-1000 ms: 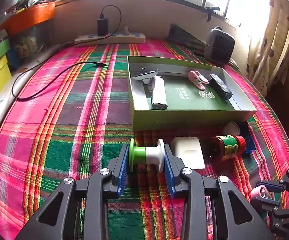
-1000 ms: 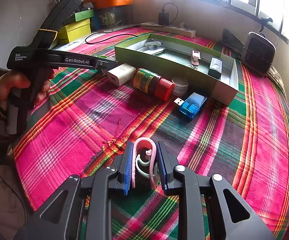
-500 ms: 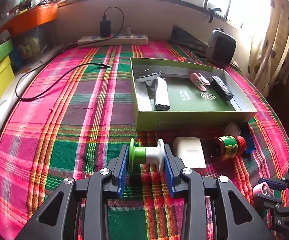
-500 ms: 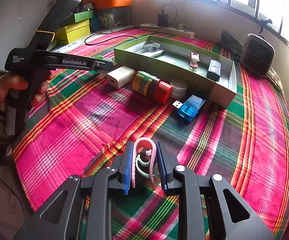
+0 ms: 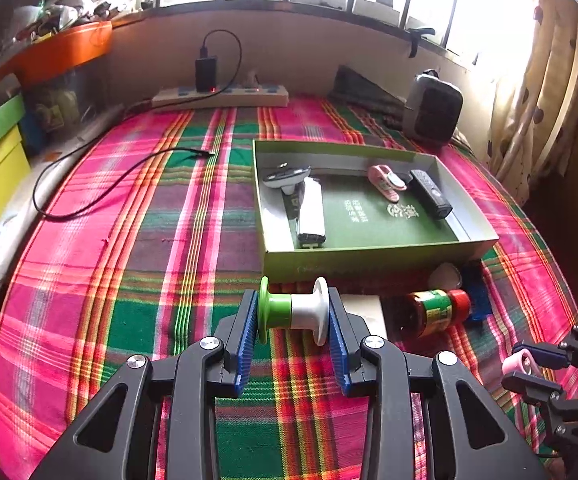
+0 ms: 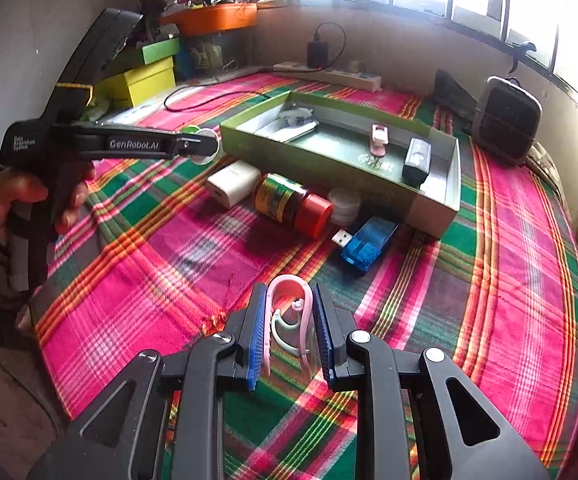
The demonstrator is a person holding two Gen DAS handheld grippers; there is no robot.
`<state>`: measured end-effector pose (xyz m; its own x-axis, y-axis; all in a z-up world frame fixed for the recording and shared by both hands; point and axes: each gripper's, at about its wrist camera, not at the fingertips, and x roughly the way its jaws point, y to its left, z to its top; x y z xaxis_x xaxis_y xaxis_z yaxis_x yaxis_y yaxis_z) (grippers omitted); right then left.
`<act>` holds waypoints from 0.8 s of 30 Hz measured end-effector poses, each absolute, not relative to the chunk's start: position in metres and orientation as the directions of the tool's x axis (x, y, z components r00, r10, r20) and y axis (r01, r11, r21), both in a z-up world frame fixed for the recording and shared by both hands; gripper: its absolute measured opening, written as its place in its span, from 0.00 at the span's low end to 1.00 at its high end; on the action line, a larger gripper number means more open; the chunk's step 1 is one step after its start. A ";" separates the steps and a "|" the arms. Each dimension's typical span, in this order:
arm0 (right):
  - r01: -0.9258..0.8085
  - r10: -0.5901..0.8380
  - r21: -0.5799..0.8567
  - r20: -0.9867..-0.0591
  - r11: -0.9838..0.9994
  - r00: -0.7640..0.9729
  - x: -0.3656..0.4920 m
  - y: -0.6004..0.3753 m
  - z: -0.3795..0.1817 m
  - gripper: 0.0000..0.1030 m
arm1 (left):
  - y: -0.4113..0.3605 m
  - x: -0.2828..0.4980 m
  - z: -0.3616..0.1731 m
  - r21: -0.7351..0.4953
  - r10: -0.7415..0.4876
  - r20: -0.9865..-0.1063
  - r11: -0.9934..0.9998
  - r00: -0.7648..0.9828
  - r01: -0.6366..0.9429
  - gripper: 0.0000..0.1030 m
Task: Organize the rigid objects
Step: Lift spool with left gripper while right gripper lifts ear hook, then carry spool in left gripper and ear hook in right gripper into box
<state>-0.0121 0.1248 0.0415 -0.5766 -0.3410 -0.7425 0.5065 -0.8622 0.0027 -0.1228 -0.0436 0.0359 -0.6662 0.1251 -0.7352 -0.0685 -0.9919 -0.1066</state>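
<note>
My left gripper [image 5: 294,314] is shut on a green and white spool [image 5: 294,310], held above the plaid cloth just short of the green box [image 5: 369,258]. My right gripper [image 6: 289,322] is shut on a pink clip [image 6: 289,300], held over the cloth at the near right. The box [image 6: 433,208] holds a white bar [image 5: 311,212], a grey device [image 5: 287,176], a pink clip [image 5: 385,180] and a black remote [image 5: 429,194]. In front of it lie a white charger [image 6: 233,182], a red-capped jar [image 6: 293,204], a white disc [image 6: 345,202] and a blue USB stick [image 6: 367,242].
A power strip [image 5: 221,98] with a black adapter and cable runs along the back wall. Yellow and green boxes [image 6: 141,76] and an orange tray [image 6: 213,18] crowd the left. A black speaker [image 5: 433,110] stands back right, near the curtain. A hand [image 6: 17,196] grips the left tool.
The scene has shifted slightly in both views as the hands drifted a little; both grips are unchanged.
</note>
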 end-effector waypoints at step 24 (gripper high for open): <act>0.435 -0.329 0.028 -0.698 -0.900 -0.635 -0.076 0.127 0.085 0.23 | -0.027 -0.155 0.067 -0.083 0.145 -0.700 -0.989 -0.699 -0.122 0.31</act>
<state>-0.0763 0.1275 0.0846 -0.6354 -0.3294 -0.6984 0.4354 -0.8998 0.0282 -0.1550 -0.0269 0.0666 -0.6993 0.1447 -0.7000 -0.1216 -0.9891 -0.0830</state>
